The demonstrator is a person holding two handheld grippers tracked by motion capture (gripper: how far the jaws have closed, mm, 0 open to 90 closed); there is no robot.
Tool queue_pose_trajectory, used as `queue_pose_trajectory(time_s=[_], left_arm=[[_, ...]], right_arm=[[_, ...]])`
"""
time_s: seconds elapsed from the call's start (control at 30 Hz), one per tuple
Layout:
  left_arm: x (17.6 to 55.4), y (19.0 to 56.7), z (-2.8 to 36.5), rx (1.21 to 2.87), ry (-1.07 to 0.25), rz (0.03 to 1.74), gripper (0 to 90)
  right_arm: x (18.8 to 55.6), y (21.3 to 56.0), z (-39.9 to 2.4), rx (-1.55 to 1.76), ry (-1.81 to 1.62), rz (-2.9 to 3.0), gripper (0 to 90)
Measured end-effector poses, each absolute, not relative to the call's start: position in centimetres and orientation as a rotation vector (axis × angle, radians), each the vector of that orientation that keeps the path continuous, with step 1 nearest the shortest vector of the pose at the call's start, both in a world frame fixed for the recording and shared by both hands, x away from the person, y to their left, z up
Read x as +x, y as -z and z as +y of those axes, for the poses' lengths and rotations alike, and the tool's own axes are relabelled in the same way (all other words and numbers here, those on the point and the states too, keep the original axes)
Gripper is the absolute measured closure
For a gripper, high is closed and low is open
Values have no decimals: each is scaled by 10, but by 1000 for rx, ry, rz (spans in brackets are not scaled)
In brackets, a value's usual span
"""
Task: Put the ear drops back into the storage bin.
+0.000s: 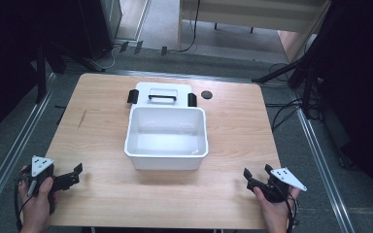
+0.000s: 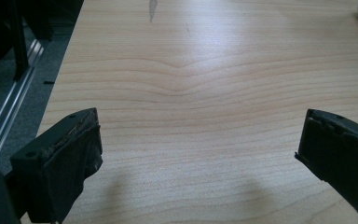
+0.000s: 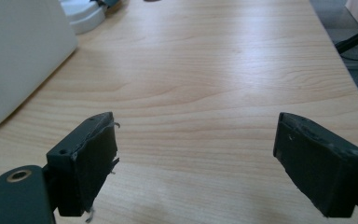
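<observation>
- While both jaws stand apart, the left hand-held gripper rests near the tabletop's left edge.
- The right hand-held gripper, jaws also apart, sits near the right edge.
- A white bin stands mid-tabletop, well apart from both, bare wood between.

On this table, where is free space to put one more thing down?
Bare wood lies left of the bin, up to the table edge, and right of it likewise. The strip between the bin and the two claws, left and right, is free too. Behind the bin it is crowded: lid, black disc.
</observation>
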State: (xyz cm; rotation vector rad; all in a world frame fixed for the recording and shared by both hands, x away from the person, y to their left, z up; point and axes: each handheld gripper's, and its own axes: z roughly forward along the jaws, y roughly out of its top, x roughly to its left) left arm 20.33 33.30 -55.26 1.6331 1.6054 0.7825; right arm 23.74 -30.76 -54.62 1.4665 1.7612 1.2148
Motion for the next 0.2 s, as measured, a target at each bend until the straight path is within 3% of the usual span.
queue_pose_trajectory(time_s=[0.2], left_arm=[[203, 553, 332, 1641, -788, 1605, 1]], right_arm=[[237, 546, -311, 1490, -1228, 1720, 133]])
